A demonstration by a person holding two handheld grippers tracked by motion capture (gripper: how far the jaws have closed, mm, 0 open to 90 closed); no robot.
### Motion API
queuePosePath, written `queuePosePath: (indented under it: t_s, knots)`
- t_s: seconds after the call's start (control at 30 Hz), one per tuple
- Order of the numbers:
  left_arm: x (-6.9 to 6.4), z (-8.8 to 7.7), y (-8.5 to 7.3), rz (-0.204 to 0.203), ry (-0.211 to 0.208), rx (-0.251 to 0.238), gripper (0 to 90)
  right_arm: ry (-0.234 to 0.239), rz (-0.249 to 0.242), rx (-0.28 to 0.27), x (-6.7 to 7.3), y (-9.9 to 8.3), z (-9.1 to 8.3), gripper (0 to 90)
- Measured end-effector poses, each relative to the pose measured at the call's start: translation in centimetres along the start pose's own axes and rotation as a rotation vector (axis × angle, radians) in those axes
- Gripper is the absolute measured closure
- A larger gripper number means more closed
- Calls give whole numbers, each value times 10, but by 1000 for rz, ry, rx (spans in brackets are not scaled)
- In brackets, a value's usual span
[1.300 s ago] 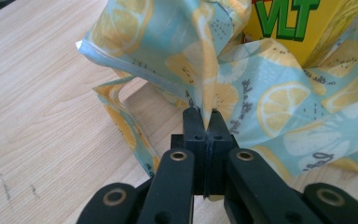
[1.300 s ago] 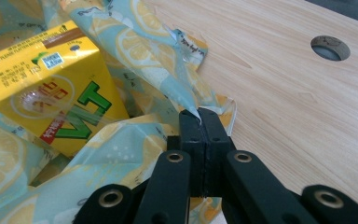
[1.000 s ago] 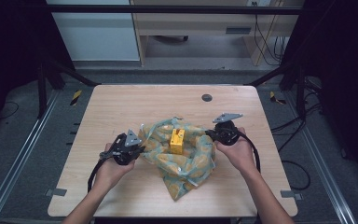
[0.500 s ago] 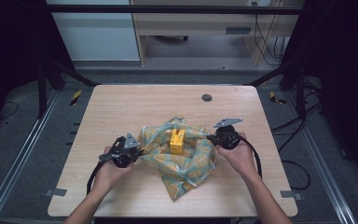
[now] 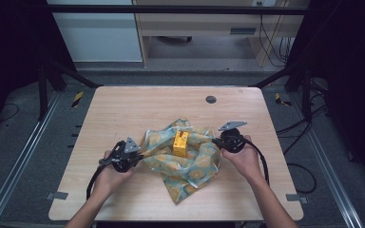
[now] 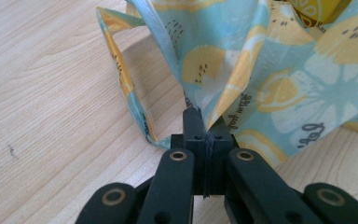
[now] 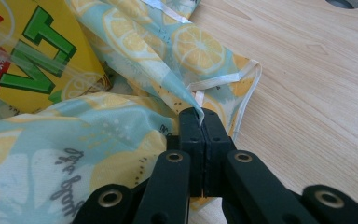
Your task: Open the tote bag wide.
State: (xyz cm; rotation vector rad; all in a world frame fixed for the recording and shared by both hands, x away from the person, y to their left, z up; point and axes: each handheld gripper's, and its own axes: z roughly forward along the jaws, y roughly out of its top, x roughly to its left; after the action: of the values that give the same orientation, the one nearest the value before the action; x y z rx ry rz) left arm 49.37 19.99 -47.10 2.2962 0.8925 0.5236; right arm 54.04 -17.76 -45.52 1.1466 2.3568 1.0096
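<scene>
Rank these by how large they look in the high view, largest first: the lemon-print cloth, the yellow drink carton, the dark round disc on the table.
1. Lemon-print cloth, by far the widest.
2. Yellow drink carton, standing in the middle of the cloth.
3. Dark round disc, smallest; it lies farther from the camera, so the gap to the carton may be overstated.

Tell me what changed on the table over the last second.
The left gripper, shut on the cloth, drew back toward the person and slightly outward, pulling its side flatter. The right gripper, shut on the opposite edge, shifted slightly outward. The yellow carton stayed upright in the middle.
</scene>
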Motion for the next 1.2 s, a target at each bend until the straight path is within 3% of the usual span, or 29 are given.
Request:
queuePosePath:
  t_s: [0.43,1.03,1.2]
  knots:
    - [1,1,-7,-10,-2,3,900,7,-2,3,-4,-11,1,896]
    - [5,1,-9,-12,17,6,900,-22,0,21,-13,-13,3,900]
    - [6,3,-6,-21,28,-3,900,-28,29,15,-20,-13,6,900]
